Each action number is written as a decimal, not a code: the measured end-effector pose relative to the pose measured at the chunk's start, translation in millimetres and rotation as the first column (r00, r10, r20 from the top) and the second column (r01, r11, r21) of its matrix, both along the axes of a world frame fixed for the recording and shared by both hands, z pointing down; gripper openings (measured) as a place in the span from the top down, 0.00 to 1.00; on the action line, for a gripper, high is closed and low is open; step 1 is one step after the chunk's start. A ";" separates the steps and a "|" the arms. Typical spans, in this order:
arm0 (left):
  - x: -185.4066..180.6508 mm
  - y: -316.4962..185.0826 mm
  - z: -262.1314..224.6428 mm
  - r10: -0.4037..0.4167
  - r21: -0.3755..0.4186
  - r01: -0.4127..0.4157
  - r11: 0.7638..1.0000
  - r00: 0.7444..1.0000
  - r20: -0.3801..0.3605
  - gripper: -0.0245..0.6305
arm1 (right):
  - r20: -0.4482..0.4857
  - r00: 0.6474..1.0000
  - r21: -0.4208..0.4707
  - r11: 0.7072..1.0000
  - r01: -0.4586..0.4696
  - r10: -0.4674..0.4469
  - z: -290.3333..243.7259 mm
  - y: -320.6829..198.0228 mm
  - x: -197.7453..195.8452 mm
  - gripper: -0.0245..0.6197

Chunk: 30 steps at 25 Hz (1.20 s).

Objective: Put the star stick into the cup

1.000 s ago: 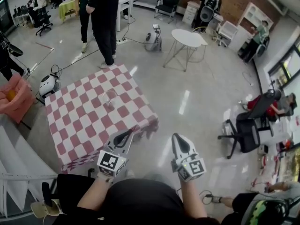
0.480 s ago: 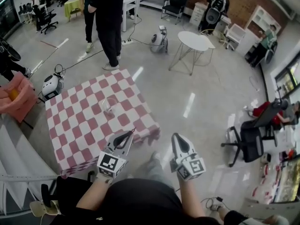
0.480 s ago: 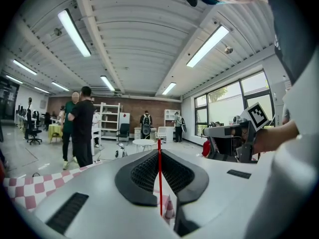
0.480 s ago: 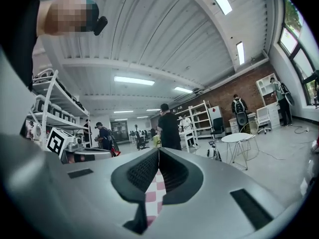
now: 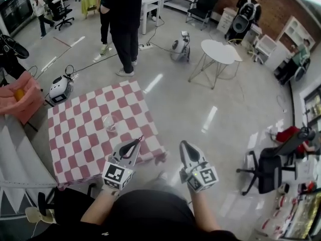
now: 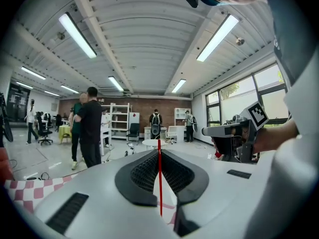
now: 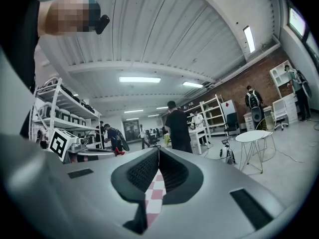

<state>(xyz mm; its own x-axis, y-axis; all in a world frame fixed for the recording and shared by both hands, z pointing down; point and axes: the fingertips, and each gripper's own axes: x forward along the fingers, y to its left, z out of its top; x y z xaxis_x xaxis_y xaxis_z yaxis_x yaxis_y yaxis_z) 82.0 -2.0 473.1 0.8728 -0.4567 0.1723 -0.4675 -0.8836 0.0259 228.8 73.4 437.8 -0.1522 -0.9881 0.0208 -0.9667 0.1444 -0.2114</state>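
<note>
L tongs (image 6: 159, 151) are nipped tight on the star stick (image 6: 159, 183). Its thin red shaft runs straight up btwn the two halves, clamped on the middle line, w/ the top poking just past the tips. Can't make out the star end in the left gripper view.

R tongs (image 7: 158, 149) are closed too, tips meeting, nothing in them. Only the red-white checks of the cloth show thru the slot behind the tips.

In the head view both tongs sit side by side in front of me, pointing fwd. L is over the near edge of the surface (image 5: 75, 139); R is off its corner, over the floor.

Cup (image 5: 109, 123) is clear glass, upright on the checked cloth approx mid-surface, ahead of the L tongs, a bit to their left & apart from them. So the stick is in my L tongs, not in the cup.

A person in black (image 5: 123, 19) stands beyond the far side of the surface, w/ a small white round table (image 5: 219, 51) further R.
</note>
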 end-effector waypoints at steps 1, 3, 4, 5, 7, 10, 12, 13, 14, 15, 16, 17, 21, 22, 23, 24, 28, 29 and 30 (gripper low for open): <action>6.5 -4.2 -0.6 -0.012 0.001 0.012 1.000 1.000 0.002 0.88 | 0.005 1.000 0.001 1.000 0.016 -0.016 -1.1 -6.0 5.4 0.94; 18.3 -11.2 -1.7 -0.037 0.000 0.037 0.999 0.999 0.005 0.88 | 0.003 0.999 -0.011 0.999 0.046 -0.046 1.8 -16.3 15.9 0.94; 23.6 -14.2 -1.8 -0.051 -0.001 0.051 0.999 0.999 0.006 0.88 | 0.002 0.998 -0.015 0.998 0.063 -0.063 2.9 -21.0 20.5 0.94; 28.9 -17.1 -1.5 -0.066 -0.002 0.066 0.998 0.998 0.006 0.88 | 0.005 0.997 -0.012 0.997 0.082 -0.082 1.9 -25.9 24.5 0.94; 38.7 -22.3 -1.9 -0.097 -0.003 0.097 0.995 0.995 0.007 0.88 | 0.008 0.993 -0.008 0.993 0.121 -0.121 0.6 -34.7 33.3 0.94; 47.9 -28.7 -2.8 -0.145 0.007 0.145 0.989 0.989 0.016 0.88 | 0.000 0.987 -0.034 0.987 0.159 -0.159 10.8 -44.6 49.6 0.94; 51.5 -31.8 -2.9 -0.173 0.008 0.173 0.985 0.985 0.024 0.88 | 0.015 0.983 -0.028 0.983 0.183 -0.182 10.4 -51.5 56.5 0.94; 52.5 -33.4 -3.2 -0.187 0.007 0.187 0.982 0.982 0.027 0.88 | 0.018 0.981 -0.026 0.981 0.194 -0.194 9.9 -54.9 59.4 0.94; 52.6 -35.3 -3.9 -0.202 0.007 0.202 0.979 0.979 0.029 0.88 | 0.020 0.979 -0.024 0.978 0.205 -0.205 8.9 -58.4 61.4 0.94; 51.6 -37.5 -5.0 -0.217 0.007 0.217 0.976 0.976 0.029 0.88 | 0.025 0.976 -0.021 0.976 0.218 -0.218 7.2 -62.2 62.0 0.94; 49.5 -39.9 -6.4 -0.232 0.009 0.232 0.973 0.972 0.030 0.88 | 0.031 0.972 -0.014 0.973 0.232 -0.231 5.2 -66.1 61.4 0.94; 46.7 -42.3 -7.9 -0.247 0.012 0.247 0.969 0.969 0.031 0.88 | 0.039 0.969 -0.006 0.970 0.244 -0.244 3.1 -70.0 60.1 0.94; 33.1 -49.9 -9.7 -0.301 0.005 0.301 0.954 0.953 0.028 0.88 | 0.032 0.962 -0.033 0.961 0.274 -0.273 11.7 -81.4 55.3 0.94; 28.9 -52.1 -9.7 -0.314 0.003 0.314 0.949 0.949 0.024 0.88 | 0.037 0.957 -0.031 0.957 0.289 -0.287 11.6 -85.1 50.2 0.94; 24.1 -54.9 -9.9 -0.327 0.001 0.327 0.945 0.945 0.020 0.88 | 0.047 0.951 -0.020 0.952 0.306 -0.305 8.7 -89.7 43.3 0.94; 19.0 -58.5 -10.5 -0.339 0.001 0.339 0.941 0.940 0.017 0.88 | 0.055 0.945 -0.008 0.947 0.323 -0.322 5.5 -94.9 36.2 0.94; -7.8 -77.8 -12.9 -0.387 -0.002 0.387 0.922 0.922 0.010 0.88 | 0.066 0.931 -0.004 0.933 0.360 -0.359 2.4 -116.7 12.2 0.94; -15.9 -82.8 -13.2 -0.400 -0.007 0.400 0.917 0.917 0.008 0.88 | 0.070 0.929 -0.012 0.931 0.365 -0.363 3.0 -122.0 6.5 0.94; -24.0 -87.9 -13.5 -0.412 -0.012 0.412 0.911 0.911 0.005 0.88 | 0.074 0.928 -0.020 0.930 0.368 -0.366 3.6 -127.0 1.0 0.94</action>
<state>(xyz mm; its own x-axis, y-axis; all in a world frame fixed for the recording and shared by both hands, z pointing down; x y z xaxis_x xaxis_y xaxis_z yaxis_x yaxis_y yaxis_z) 58.0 -89.8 459.6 0.6068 -0.7737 0.1823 -0.7902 -0.6119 0.0336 229.8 -53.6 441.4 -0.5063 -0.8619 0.0289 -0.8307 0.4784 -0.2849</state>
